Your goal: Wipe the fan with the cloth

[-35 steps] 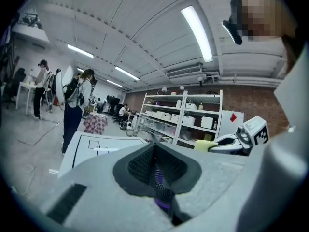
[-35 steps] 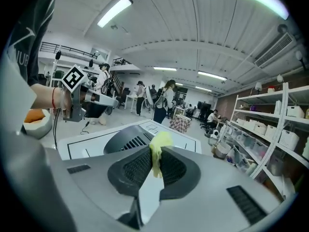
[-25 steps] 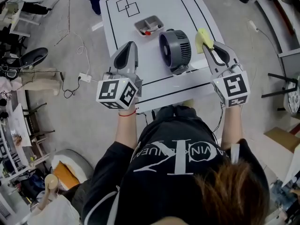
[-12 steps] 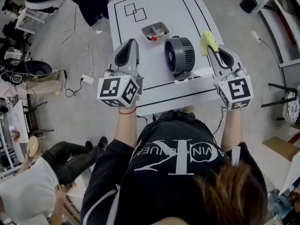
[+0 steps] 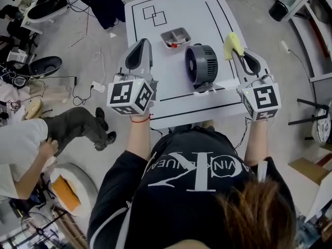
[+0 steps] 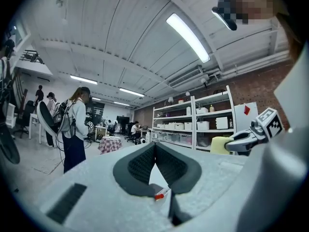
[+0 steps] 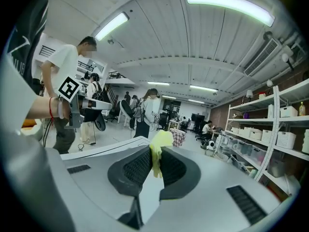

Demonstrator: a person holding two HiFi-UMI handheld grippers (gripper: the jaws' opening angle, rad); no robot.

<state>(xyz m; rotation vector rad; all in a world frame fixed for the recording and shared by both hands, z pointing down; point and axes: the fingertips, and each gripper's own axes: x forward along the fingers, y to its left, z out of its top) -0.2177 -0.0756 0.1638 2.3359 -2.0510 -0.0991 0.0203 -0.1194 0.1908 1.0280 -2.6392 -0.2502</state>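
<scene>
Fan stands on its base mid-tabletop, between the two grippers. Its grille faces the right gripper, so its axis runs across the view. The right gripper clamps the yellow cloth. The left gripper is clenched and empty.

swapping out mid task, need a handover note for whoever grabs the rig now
Left hand-held gripper: shut, empty, near the table's left edge.
Right hand-held gripper: shut on the yellow cloth, right of the fan, not touching it.
Fan: on the table, between the two grippers.
Done: cloth picked up.
Left: wipe the fan.
</scene>
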